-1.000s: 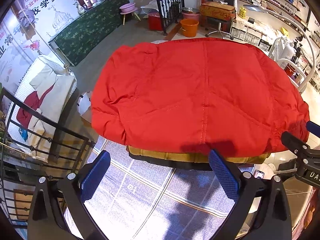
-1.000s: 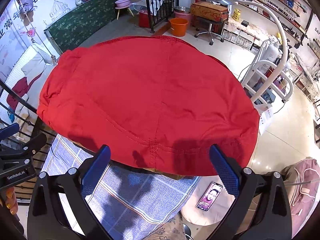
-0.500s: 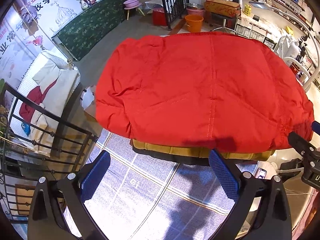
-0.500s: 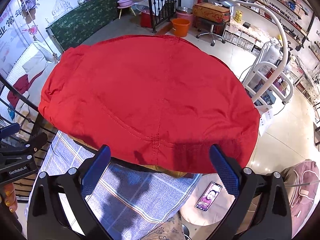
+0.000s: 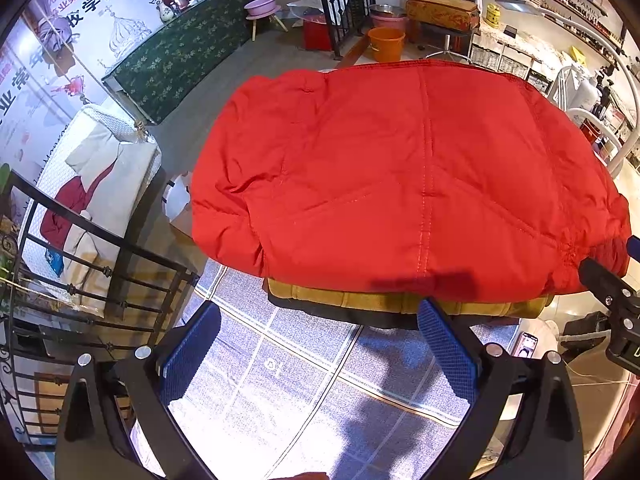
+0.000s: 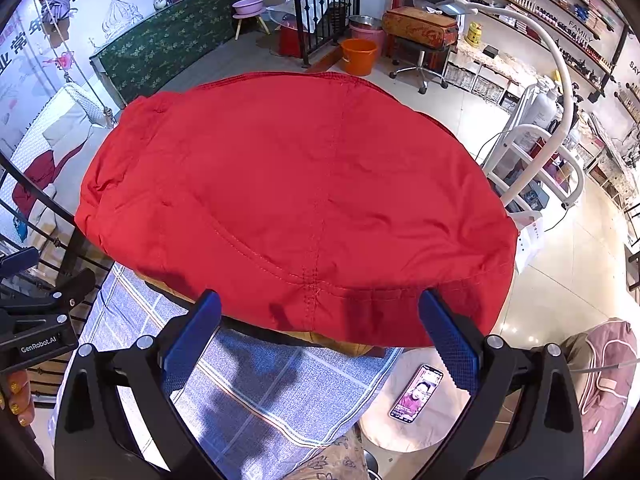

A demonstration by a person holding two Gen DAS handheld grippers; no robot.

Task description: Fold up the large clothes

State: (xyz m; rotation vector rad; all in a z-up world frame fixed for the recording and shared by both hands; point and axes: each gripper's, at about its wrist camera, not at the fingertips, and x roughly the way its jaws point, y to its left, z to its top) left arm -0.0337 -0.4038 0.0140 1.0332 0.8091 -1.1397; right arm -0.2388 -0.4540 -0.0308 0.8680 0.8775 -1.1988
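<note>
With both wide-open, empty grippers (image 5: 318,344) (image 6: 319,344) low in frame, red jacket (image 5: 400,176) lies just above, long axis left-right, right nearer.

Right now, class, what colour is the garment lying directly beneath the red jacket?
Mustard yellow garment, seen best in the left wrist view.

Left gripper (image 5: 318,344) and right gripper (image 6: 318,338) of black frames, blue cross-hatched finger pads (image 6: 450,342), silver screws near the pads, white "GenRobot.AI" lettering, gold-decorated nails under that lettering
</note>
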